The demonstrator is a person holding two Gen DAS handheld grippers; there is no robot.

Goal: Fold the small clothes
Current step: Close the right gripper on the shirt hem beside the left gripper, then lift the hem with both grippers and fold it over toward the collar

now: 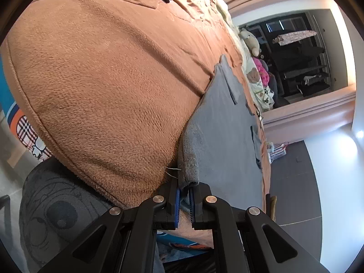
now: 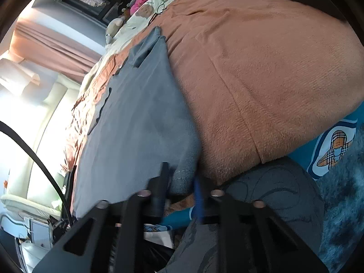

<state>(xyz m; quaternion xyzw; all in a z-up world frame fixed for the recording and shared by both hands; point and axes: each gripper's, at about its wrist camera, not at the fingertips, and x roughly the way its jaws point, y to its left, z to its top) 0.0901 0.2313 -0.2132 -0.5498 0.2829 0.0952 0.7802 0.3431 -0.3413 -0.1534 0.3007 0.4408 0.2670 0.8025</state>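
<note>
A grey cloth (image 1: 223, 136) lies spread on an orange fleece blanket (image 1: 102, 79) that covers a bed. My left gripper (image 1: 184, 193) is shut on the cloth's near corner, and the thick rolled hem sticks out from between its blue pads. In the right wrist view the same grey cloth (image 2: 136, 125) stretches away over the blanket (image 2: 261, 79). My right gripper (image 2: 180, 182) is blurred; another near corner's hem fills the gap between its fingers, which press on it from both sides.
A dark grey patterned fabric (image 1: 56, 216) (image 2: 273, 193) lies under the blanket's near edge, beside a blue printed sheet (image 2: 332, 150). A stuffed toy (image 1: 249, 41) and bear-print bedding (image 2: 145, 11) sit at the bed's far end. A black cable (image 2: 34, 154) crosses at the left. Dark floor (image 1: 293, 182) lies beyond the bed.
</note>
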